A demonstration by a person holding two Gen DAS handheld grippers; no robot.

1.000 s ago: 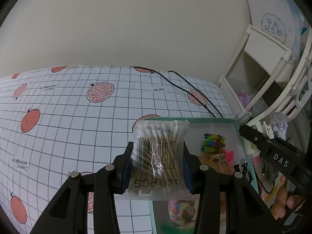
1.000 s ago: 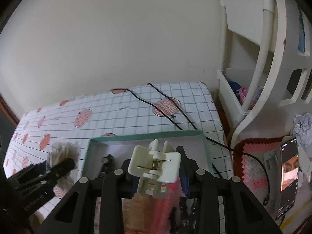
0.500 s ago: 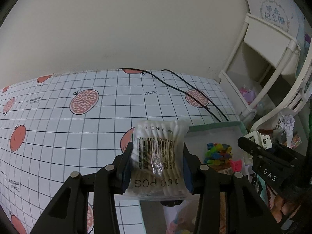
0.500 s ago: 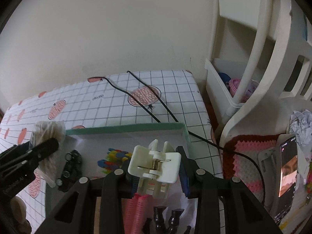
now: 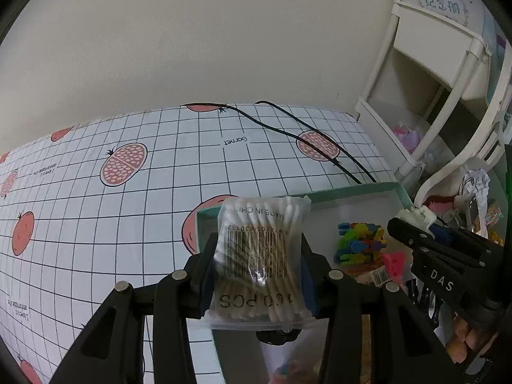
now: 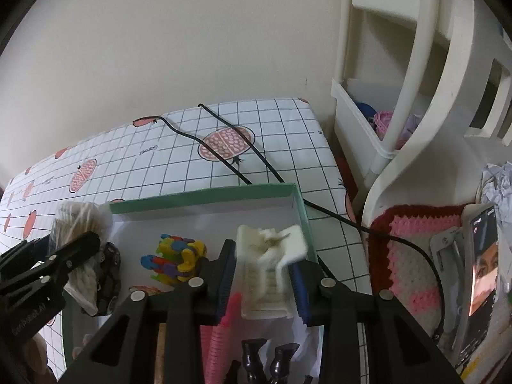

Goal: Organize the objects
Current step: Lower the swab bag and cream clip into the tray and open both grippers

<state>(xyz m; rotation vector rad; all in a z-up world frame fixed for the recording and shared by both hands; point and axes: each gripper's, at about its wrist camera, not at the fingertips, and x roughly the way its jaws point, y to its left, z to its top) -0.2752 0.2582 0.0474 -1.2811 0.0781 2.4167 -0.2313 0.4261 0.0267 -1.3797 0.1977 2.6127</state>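
Observation:
My left gripper (image 5: 257, 251) is shut on a clear bag of cotton swabs (image 5: 260, 220) printed "100 PCS". It hovers over the near left corner of a green-rimmed white box (image 5: 352, 188). My right gripper (image 6: 264, 256) is shut on a white spring clip (image 6: 265, 288), which looks blurred and tilted, above the box's right side (image 6: 300, 211). Inside the box lie colourful small clips (image 6: 179, 256), a black item (image 6: 108, 275) and a pink comb-like piece (image 6: 220, 336). The left gripper (image 6: 73, 249) and swab bag (image 6: 76, 220) show at left in the right wrist view.
The box sits on a grid cloth with fruit prints (image 5: 128, 192). A black cable (image 6: 230, 166) crosses behind it. A white shelf rack (image 6: 400, 96) stands at right, with a pink crocheted mat (image 6: 412, 256), a phone (image 6: 483, 265) and crumpled paper (image 6: 499, 185) below it.
Both grippers have shifted over the box with their loads still held. The white clip, sharp and upright before, now looks blurred and tilted between the right fingers.

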